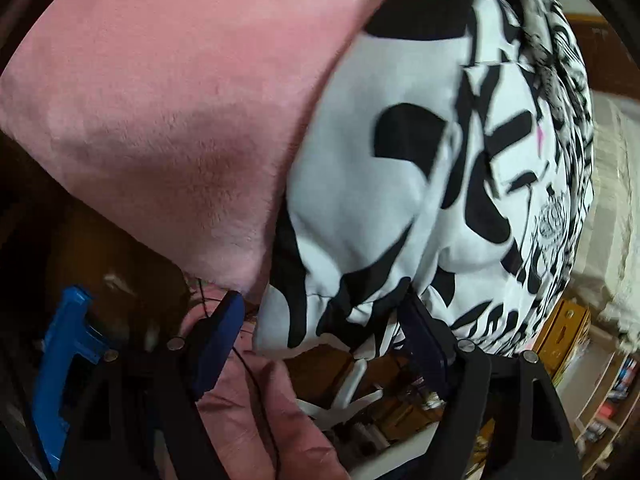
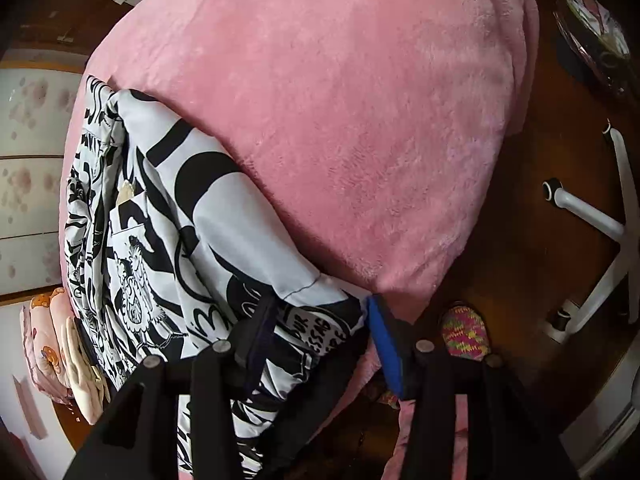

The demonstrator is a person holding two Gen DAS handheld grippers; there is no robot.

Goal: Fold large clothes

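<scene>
We hold a large garment (image 1: pixel 420 152) up in the air between the two grippers: a pink fleece lining (image 2: pixel 340 120) on one face and a white shell printed with bold black lettering (image 2: pixel 168 208) on the other. It spreads ahead of and above both sets of fingers, filling most of each view, and the dark wooden floor (image 2: pixel 520 240) lies well below it. We judge it is hung this way so its weight pulls it flat before a fold.

Left gripper (image 1: pixel 324 312): fingers stand fairly wide, with a gathered hem of the printed shell bunched between them. The right-hand finger seems to touch the cloth; beside the other finger we cannot tell whether it presses. The pink lining ends just above the left-hand finger.

Right gripper (image 2: pixel 320 320): fingers sit at middling width, closed on a thick edge where printed shell and pink lining meet. The bulk of two layers explains the gap.

Beyond the right fingers, on the floor, stand the white legs of a swivel chair (image 2: pixel 600 232), and just past the fingers a foot in a multicoloured knitted slipper (image 2: pixel 466 332). A stack of folded pastel cloth (image 2: pixel 60 344) sits low to the left of them.
</scene>
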